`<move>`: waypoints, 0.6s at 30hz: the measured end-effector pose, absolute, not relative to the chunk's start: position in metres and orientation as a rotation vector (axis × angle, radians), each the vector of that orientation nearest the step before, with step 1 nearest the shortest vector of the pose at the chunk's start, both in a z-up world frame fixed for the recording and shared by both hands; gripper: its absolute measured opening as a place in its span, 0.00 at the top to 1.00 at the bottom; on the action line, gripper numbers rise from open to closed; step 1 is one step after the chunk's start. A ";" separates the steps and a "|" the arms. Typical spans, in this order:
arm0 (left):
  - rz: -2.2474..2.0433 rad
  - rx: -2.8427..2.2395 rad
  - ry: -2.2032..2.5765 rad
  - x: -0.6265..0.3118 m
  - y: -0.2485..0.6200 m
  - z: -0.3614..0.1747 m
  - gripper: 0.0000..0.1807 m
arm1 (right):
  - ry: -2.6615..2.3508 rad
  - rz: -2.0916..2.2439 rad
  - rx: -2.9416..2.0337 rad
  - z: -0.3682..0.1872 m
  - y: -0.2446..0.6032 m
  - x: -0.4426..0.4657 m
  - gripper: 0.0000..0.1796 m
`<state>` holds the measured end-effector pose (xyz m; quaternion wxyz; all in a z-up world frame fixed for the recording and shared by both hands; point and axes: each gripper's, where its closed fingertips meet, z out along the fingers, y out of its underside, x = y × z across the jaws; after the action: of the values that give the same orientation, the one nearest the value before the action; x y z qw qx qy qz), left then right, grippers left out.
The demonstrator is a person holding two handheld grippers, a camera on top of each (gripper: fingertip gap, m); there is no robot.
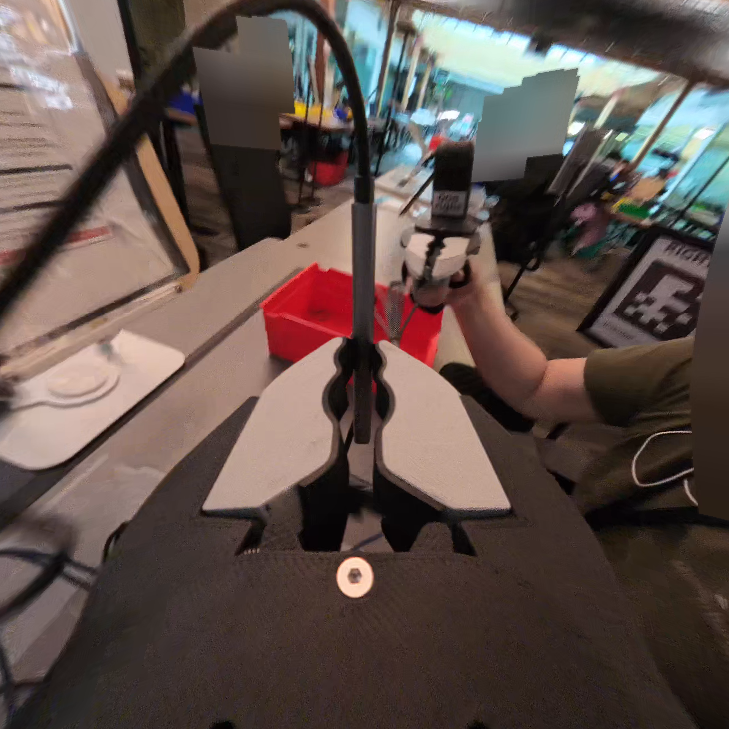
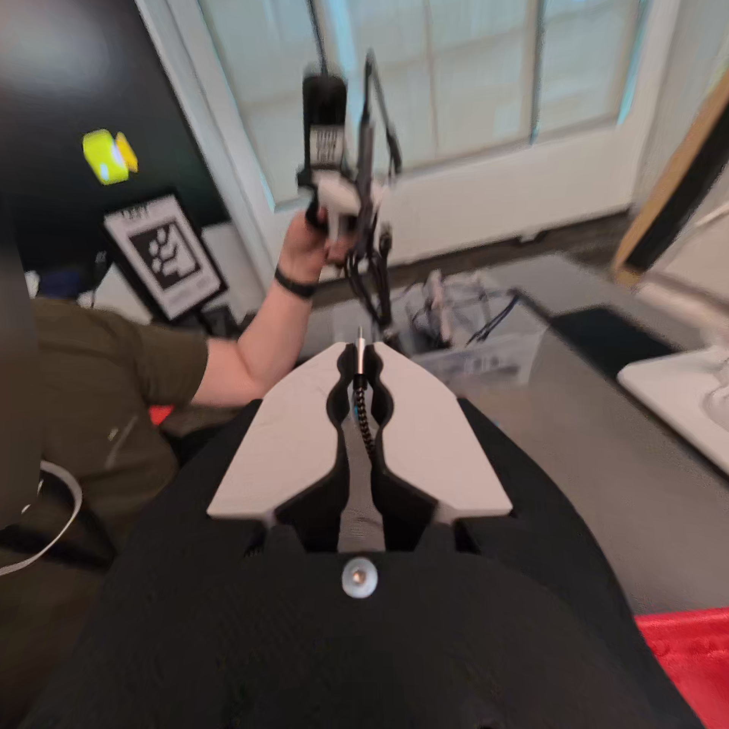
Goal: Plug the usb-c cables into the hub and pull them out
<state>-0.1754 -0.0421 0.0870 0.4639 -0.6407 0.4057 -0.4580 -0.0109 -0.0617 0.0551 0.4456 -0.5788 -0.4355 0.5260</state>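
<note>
Crosswise, hub (image 1: pixel 363 300) sits clamped between left hand-held gripper (image 1: pixel 359 347) fingers.

Left gripper (image 1: pixel 358 347): matt black body with fine ribbed printed-plastic texture, 2 matt pale grey fingers (image 1: pixel 292 418) with a slightly grainy face, black wavy inner pads, 1 shiny metal screw (image 1: pixel 354 576). Hub (image 1: pixel 363 276): slim bar, brushed dark grey metal look, satin; its cable (image 1: pixel 347 79) smooth black rubbery sheath. Right gripper (image 2: pixel 361 349): same matt black and grey plastic finish. Usb-c cable (image 2: pixel 365 426): black and white braided cloth jacket, glossy silver metal plug (image 2: pixel 361 357). Red bin (image 1: pixel 315 311): smooth, slightly glossy plastic. Table (image 1: pixel 244 276): matt grey, smooth. Monitor foot (image 1: pixel 79 398): satin silver metal look. Sleeve (image 1: pixel 639 382): matt olive cloth.
</note>
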 end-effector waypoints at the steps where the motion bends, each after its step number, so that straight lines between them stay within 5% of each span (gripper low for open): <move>1: -1.136 -1.589 1.011 -0.174 -0.044 0.085 0.95 | -1.170 1.311 -1.528 0.037 -0.069 -0.021 0.96; 5: -1.234 -1.585 1.023 -0.164 -0.050 0.085 0.95 | -1.321 1.090 -1.951 -0.054 -0.058 -0.054 0.97; 10: -1.341 -1.602 0.986 -0.158 -0.045 0.081 0.95 | -1.311 1.052 -2.101 -0.103 -0.048 -0.080 0.97; 18: -1.388 -1.618 1.044 -0.116 -0.047 0.065 0.95 | -0.934 1.351 -1.436 0.020 -0.042 -0.091 0.81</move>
<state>-0.1161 -0.0474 0.0649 0.3746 -0.6319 0.4078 -0.5422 -0.0914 -0.0421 0.0196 0.4616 -0.5839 -0.3797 0.5494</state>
